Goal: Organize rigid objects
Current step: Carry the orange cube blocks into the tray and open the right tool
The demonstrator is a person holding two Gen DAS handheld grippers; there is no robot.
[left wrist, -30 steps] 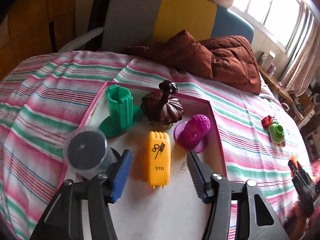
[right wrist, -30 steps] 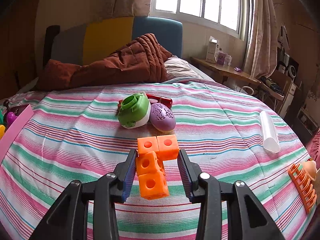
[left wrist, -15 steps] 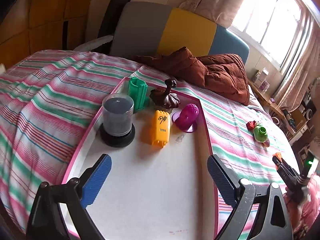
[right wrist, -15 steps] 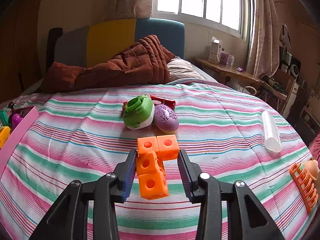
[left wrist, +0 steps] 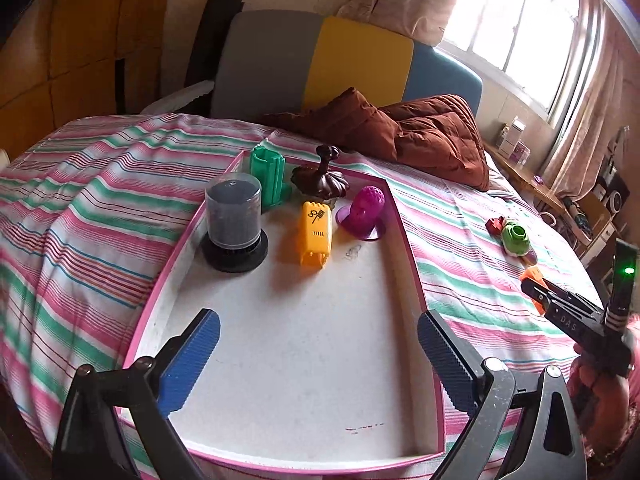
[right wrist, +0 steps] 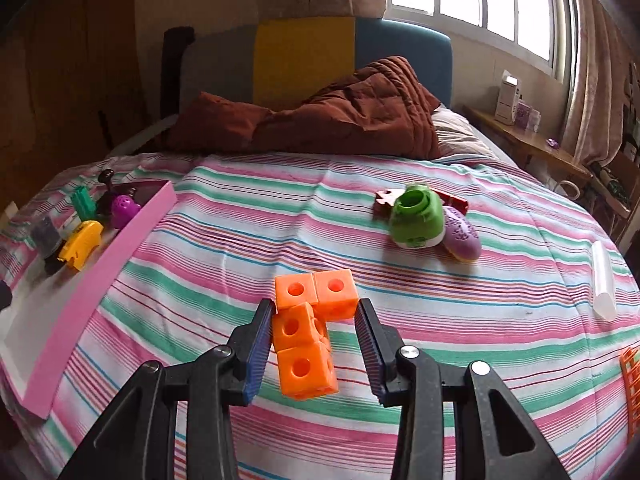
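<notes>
A pink-rimmed white tray (left wrist: 412, 264) lies on the striped bed. It holds a dark canister (left wrist: 234, 220), a green holder (left wrist: 267, 178), a brown pumpkin-shaped piece (left wrist: 320, 180), a yellow toy (left wrist: 315, 234) and a magenta piece (left wrist: 366, 212). My left gripper (left wrist: 318, 354) is open and empty above the tray's near end. My right gripper (right wrist: 314, 342) is shut on a cluster of orange cubes (right wrist: 310, 332), held above the bedspread. The tray (right wrist: 100, 276) shows at the left of the right wrist view.
A green cap piece (right wrist: 416, 216), a purple oval (right wrist: 462, 236) and a red item (right wrist: 386, 198) lie on the bed. A clear tube (right wrist: 602, 280) and an orange grid piece (right wrist: 632, 384) lie at the right. A brown quilt (right wrist: 340, 116) is at the headboard.
My left gripper let go of the dark canister, opened wide and drew back toward the tray's near end. My right gripper with the orange cubes swung left toward the tray.
</notes>
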